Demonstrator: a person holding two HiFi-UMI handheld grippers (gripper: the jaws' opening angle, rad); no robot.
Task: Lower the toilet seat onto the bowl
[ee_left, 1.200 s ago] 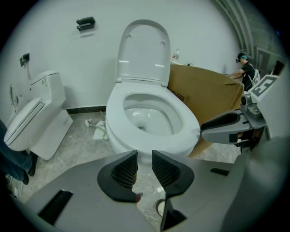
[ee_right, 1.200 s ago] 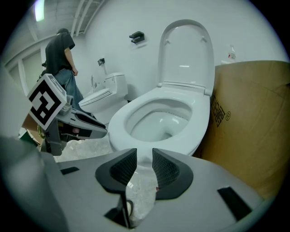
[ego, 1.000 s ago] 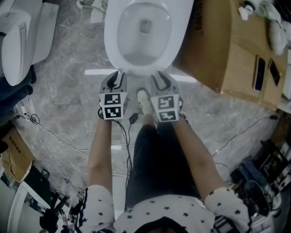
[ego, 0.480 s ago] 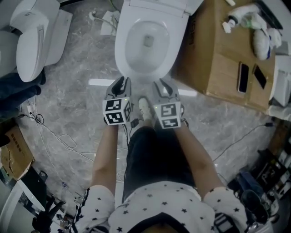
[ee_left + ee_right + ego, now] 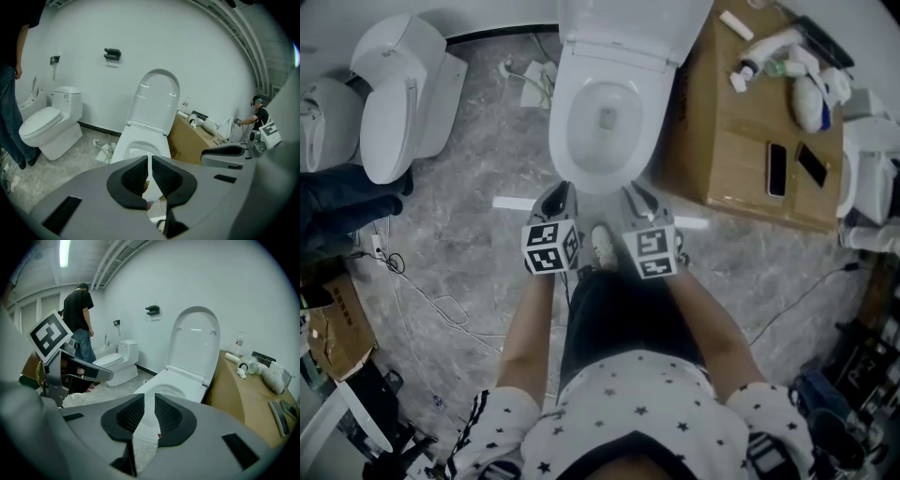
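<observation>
The left tongs (image 5: 555, 193) have just been closing and now leave only a thin slit, with nothing in it. The right tongs (image 5: 636, 195) have been closing too; their gap is wider and also empty. Both hang just short of the bowl's (image 5: 602, 122) front rim. Only the gripper views show the toilet seat (image 5: 157, 101) standing upright; from above it is a foreshortened slab. The right gripper view alone catches a person (image 5: 77, 310) beside a second toilet (image 5: 117, 359).
</observation>
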